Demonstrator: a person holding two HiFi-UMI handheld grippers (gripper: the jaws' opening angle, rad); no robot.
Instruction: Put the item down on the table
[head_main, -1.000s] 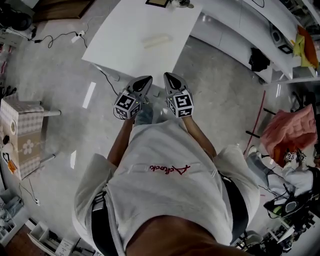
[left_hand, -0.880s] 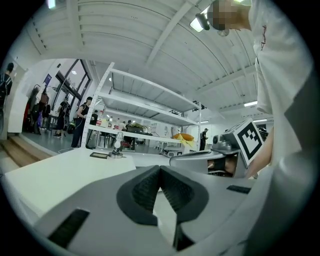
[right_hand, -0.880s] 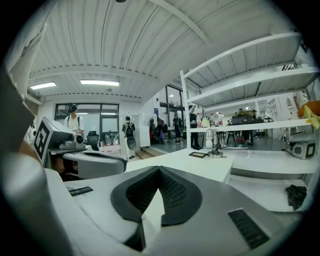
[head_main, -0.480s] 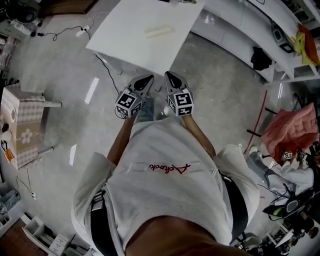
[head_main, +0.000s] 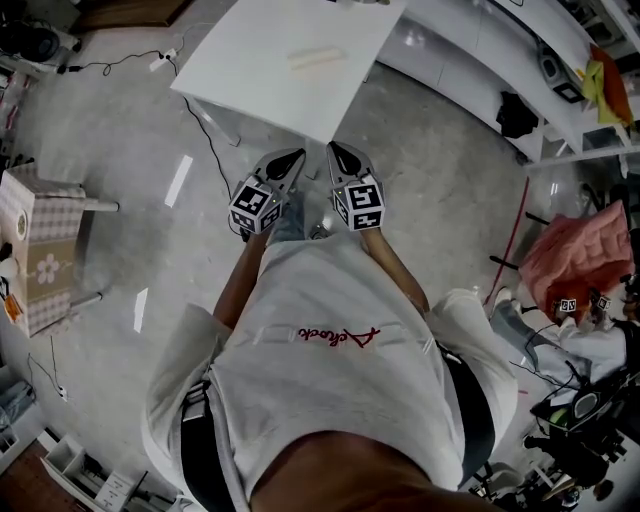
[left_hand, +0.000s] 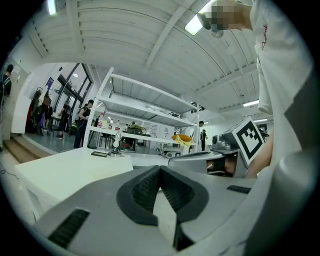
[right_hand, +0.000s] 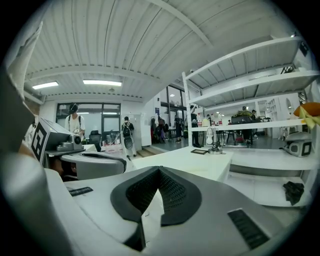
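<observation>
Head view: pale elongated item (head_main: 318, 58) lies on white table (head_main: 250, 85). Left gripper (head_main: 293, 160) and right gripper (head_main: 337, 153) both closed, empty. Item probably light; stiffness unclear. Best grasped mid-length.

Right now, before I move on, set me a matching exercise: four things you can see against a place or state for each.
Things:
1. pale roll
2. pink cloth
3. checked stool
4. right gripper

Places or states:
A. jaws shut, nothing between them
B. far left in the head view
C. lying on the table
D. far right in the head view

Pairs: 1-C, 2-D, 3-B, 4-A
</observation>
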